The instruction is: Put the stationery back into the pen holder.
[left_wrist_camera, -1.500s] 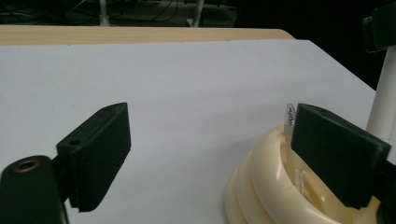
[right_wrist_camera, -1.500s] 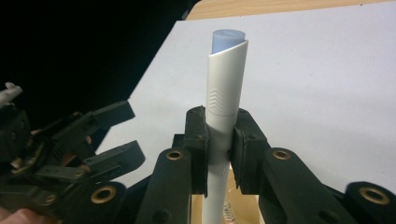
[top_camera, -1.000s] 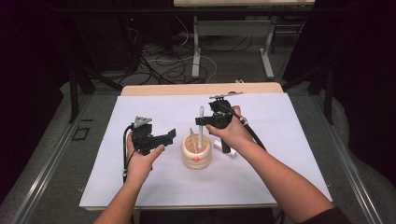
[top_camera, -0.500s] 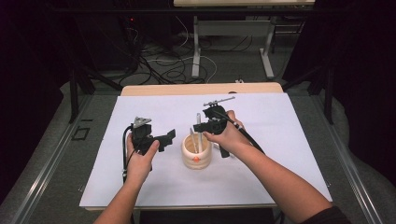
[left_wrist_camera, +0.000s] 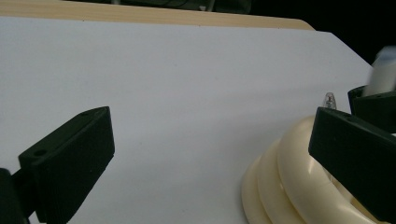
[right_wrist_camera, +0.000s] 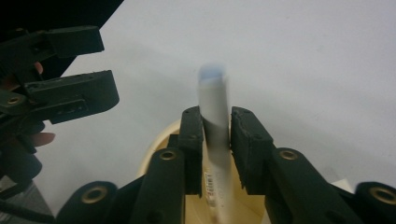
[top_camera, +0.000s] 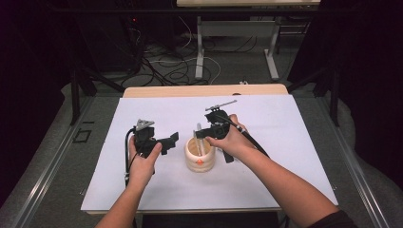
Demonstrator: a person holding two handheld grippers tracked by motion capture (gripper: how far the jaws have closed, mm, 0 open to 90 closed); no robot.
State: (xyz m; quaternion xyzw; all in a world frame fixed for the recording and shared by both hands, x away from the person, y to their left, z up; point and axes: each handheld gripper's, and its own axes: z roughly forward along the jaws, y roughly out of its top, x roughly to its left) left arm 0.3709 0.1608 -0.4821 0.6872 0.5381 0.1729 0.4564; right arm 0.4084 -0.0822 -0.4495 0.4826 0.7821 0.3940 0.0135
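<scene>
A cream ribbed cup [top_camera: 199, 159] stands mid-table on the white sheet. A white pen [top_camera: 200, 142] stands upright with its lower end inside the cup. My right gripper [top_camera: 202, 134] hovers over the rim. Its jaws flank the pen [right_wrist_camera: 215, 107], which looks blurred, and they have just been opening, so the grip is loosened. The cup's rim [right_wrist_camera: 159, 144] lies right below them. My left gripper [top_camera: 173, 140] sits just left of the cup, open with nothing between its fingers. From the left gripper [left_wrist_camera: 210, 154], the cup [left_wrist_camera: 289, 186] shows beside the right-hand jaw.
The white sheet [top_camera: 285, 142] covers a wooden table whose far edge [top_camera: 204, 90] shows behind it. Cables and metal table legs [top_camera: 199, 52] lie on the floor beyond. Grey rails run along both sides of the table.
The right gripper has come down and toward the cup, lowering the pen into it. The left gripper has stayed where it was.
</scene>
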